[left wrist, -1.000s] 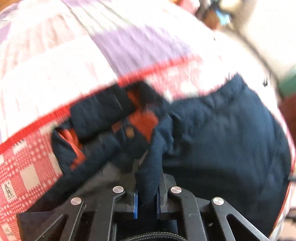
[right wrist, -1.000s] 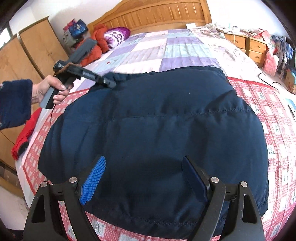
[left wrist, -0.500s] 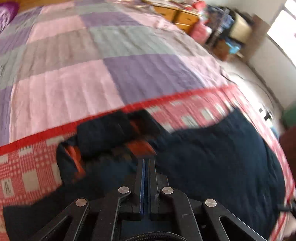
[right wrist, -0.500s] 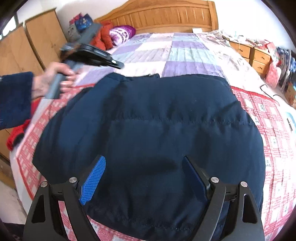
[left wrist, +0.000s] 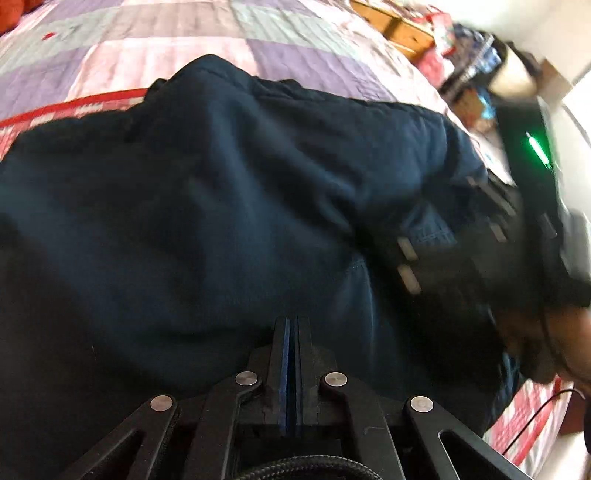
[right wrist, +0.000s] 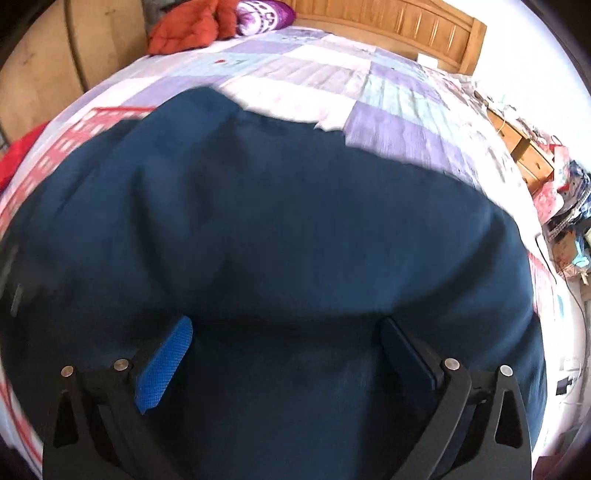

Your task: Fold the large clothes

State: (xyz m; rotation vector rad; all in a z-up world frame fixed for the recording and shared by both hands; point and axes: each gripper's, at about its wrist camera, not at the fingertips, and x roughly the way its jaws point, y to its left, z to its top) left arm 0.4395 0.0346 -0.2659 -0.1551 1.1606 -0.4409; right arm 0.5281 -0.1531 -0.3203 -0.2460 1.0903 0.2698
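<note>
A large navy padded jacket (left wrist: 221, 221) lies spread on the bed and fills both views. My left gripper (left wrist: 293, 326) hovers low over it, pads pressed together with nothing between them. At the right of the left wrist view, the right gripper's black body (left wrist: 517, 221) shows blurred with a green light, held by a hand (left wrist: 569, 339). In the right wrist view the right gripper (right wrist: 288, 339) stands close above the jacket (right wrist: 295, 240). Its jaws are opening wide. The blue pad (right wrist: 166, 362) and the dark pad (right wrist: 406, 354) straddle the fabric without pressing it.
The bed has a patchwork quilt (right wrist: 332, 74) and a red checked sheet (right wrist: 85, 125). A wooden headboard (right wrist: 388, 22), red clothes (right wrist: 184, 29) and a purple pillow (right wrist: 266, 14) lie at the far end. A wardrobe (right wrist: 44, 66) stands left, cluttered drawers (right wrist: 524, 155) right.
My left gripper let go of the dark fold it held, shut empty and swung across the jacket toward the right gripper. The right gripper dropped closer to the jacket and its jaws widened.
</note>
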